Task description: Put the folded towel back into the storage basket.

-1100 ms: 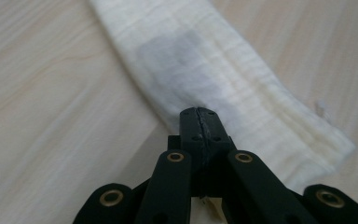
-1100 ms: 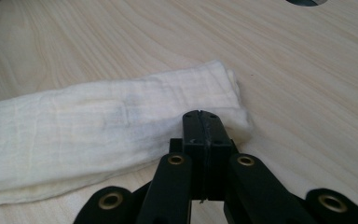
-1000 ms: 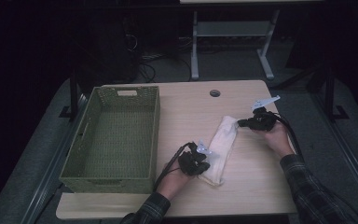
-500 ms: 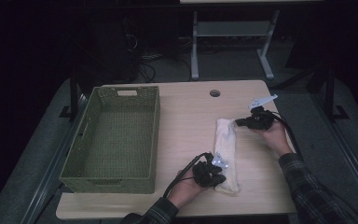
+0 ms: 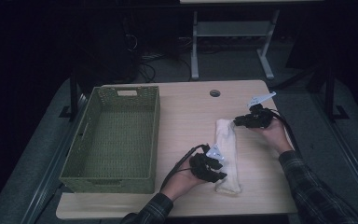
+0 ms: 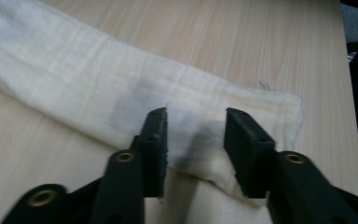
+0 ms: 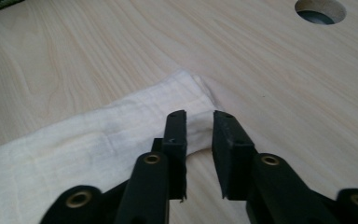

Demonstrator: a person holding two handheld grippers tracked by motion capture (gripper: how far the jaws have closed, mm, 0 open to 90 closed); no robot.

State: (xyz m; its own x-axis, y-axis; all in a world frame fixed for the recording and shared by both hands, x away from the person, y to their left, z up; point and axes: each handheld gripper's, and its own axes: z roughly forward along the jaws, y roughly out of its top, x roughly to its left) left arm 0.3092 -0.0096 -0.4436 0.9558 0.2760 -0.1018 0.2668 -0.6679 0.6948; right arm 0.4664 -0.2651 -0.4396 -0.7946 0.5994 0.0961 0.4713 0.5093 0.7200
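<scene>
A white cloth (image 5: 227,149) lies folded into a long narrow strip on the wooden table (image 5: 186,121), right of the middle. My left gripper (image 5: 219,170) is at the strip's near end. In the left gripper view its jaws have just been opening and stand apart over the cloth (image 6: 98,84), with the left gripper (image 6: 193,135) pressing on nothing. My right gripper (image 5: 237,122) is at the strip's far end. Its jaws have just been opening too. The right gripper (image 7: 199,135) has the cloth's corner (image 7: 98,140) lying loose in the gap.
A green woven basket (image 5: 156,135) stands on the left half of the table, and nothing shows inside it. A round cable hole (image 5: 215,93) sits near the far edge. Bare wood lies between the basket and the cloth. A table frame stands on the floor beyond.
The cloth has gone from a wider slanted fold to a narrow straight strip. My left gripper has shifted a little right, to the cloth's near end. Both hands stay at the cloth's ends.
</scene>
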